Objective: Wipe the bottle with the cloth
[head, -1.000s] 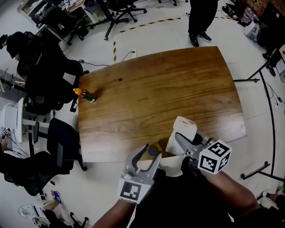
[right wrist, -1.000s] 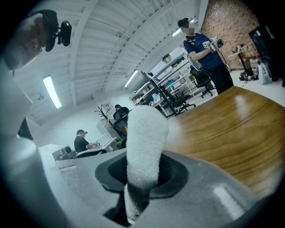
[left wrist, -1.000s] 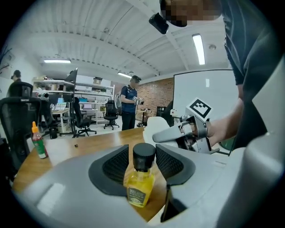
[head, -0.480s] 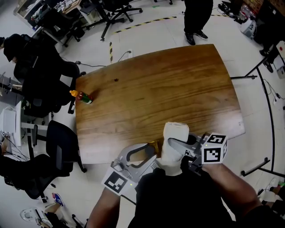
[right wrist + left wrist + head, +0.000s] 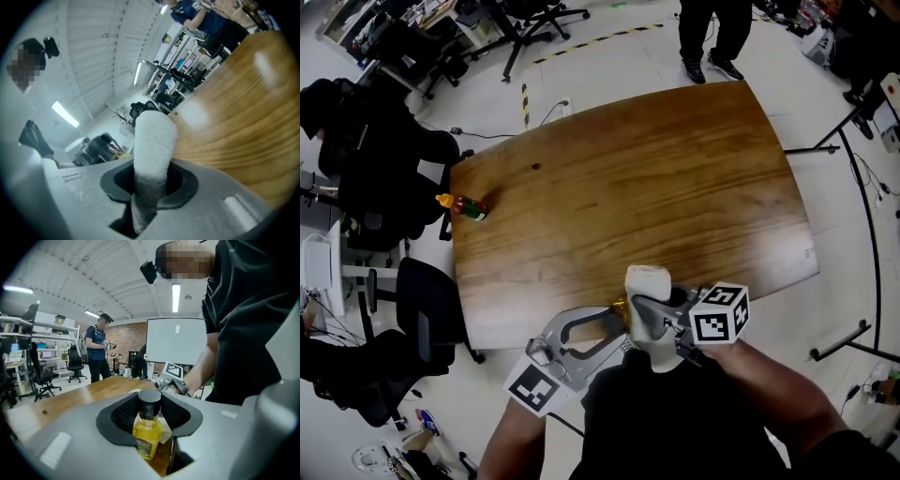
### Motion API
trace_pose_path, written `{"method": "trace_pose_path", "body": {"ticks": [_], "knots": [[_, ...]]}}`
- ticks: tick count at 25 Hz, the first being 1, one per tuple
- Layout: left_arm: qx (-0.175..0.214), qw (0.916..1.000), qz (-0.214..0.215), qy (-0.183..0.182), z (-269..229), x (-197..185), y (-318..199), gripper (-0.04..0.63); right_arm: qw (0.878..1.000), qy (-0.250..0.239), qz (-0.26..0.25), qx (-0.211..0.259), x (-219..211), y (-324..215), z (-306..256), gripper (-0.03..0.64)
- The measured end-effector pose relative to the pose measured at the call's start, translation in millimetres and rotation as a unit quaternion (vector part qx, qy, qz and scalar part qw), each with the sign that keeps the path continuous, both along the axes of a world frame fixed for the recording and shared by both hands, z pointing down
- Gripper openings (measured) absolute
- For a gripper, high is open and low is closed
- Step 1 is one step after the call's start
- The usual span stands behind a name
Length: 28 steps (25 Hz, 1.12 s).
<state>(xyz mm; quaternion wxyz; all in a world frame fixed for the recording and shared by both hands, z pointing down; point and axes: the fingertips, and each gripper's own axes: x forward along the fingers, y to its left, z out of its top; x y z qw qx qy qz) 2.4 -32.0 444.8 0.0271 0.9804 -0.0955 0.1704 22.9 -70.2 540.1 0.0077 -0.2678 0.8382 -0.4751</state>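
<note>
One wooden bench. Two bottles: one with yellow liquid and a black cap, and one small sauce bottle with an orange tip. One white cloth, rolled. Two grippers, the left gripper and the right gripper, with two fingers each, four in all. Two marker cubes, one on the right gripper and one on the left. At least three black office chairs in the head view, the nearest beside the bench. One standing person past the far edge, and what looks like one more in black at the left. One whiteboard.
</note>
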Motion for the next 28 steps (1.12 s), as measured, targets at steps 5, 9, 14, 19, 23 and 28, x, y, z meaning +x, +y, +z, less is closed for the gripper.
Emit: {"method": "trace_pose_path", "body": {"ticks": [5, 9, 14, 19, 23, 28], "knots": [[-0.011, 0.9997, -0.019, 0.011, -1, 1, 0, 0.167, 0.989, 0.144, -0.005, 0.021, -2, -1, 44, 0.075], [-0.012, 0.9996, -0.02, 0.017, -2, 4, -1, 0.166, 0.966, 0.258, -0.015, 0.021, -3, -1, 69, 0.074], [-0.013, 0.9995, -0.021, 0.019, -2, 6, 0, 0.166, 0.948, 0.317, -0.03, 0.022, -5, -1, 88, 0.074], [-0.015, 0.9991, -0.026, 0.031, -2, -2, -1, 0.166, 0.952, 0.303, -0.041, 0.02, -11, -1, 86, 0.074], [-0.018, 0.9986, -0.028, 0.041, -7, 1, 1, 0.166, 0.985, 0.173, 0.01, -0.003, 16, -13, 37, 0.075], [-0.029, 0.9975, -0.035, 0.054, -7, 3, 1, 0.167, 0.995, -0.058, 0.059, -0.047, 37, -73, -56, 0.075]]}}
